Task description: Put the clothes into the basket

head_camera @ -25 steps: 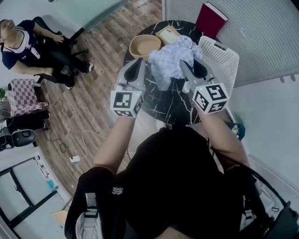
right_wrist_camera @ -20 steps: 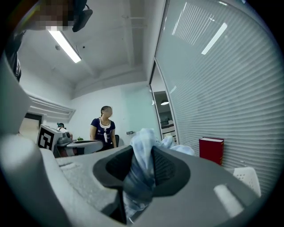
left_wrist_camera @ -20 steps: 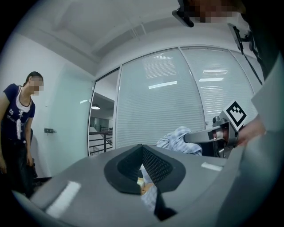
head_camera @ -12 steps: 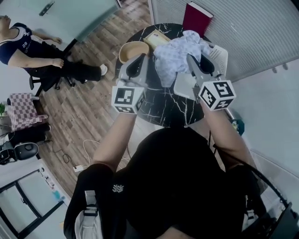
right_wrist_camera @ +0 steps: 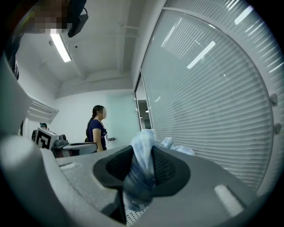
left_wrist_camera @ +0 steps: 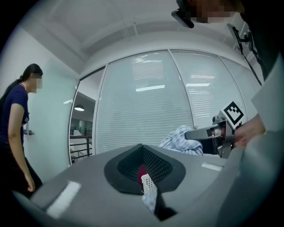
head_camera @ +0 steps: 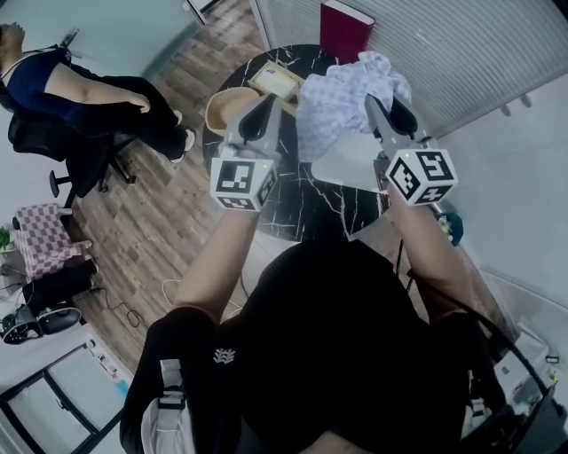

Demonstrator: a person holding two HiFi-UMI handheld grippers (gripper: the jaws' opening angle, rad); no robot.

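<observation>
A light blue checked cloth (head_camera: 342,97) hangs bunched from my right gripper (head_camera: 383,105), whose jaws are shut on it above the round black marble table (head_camera: 302,204). In the right gripper view the cloth (right_wrist_camera: 143,150) fills the gap between the pads. The white perforated basket (head_camera: 351,164) shows just below the cloth, mostly hidden by it. My left gripper (head_camera: 260,113) is beside the cloth's left edge, jaws apart and holding nothing. Through its gap (left_wrist_camera: 144,170) I see a piece of the basket (left_wrist_camera: 147,181). The cloth (left_wrist_camera: 182,141) appears off to its right.
A wooden bowl (head_camera: 226,106) and a tan box (head_camera: 275,82) sit at the table's far side. A red book (head_camera: 344,27) leans by the blinds. A person (head_camera: 80,89) sits on a chair at the upper left. A window wall stands close behind the table.
Both grippers have moved further out over the table and a little higher. The cloth has gone with the right gripper, and now covers more of the basket.
</observation>
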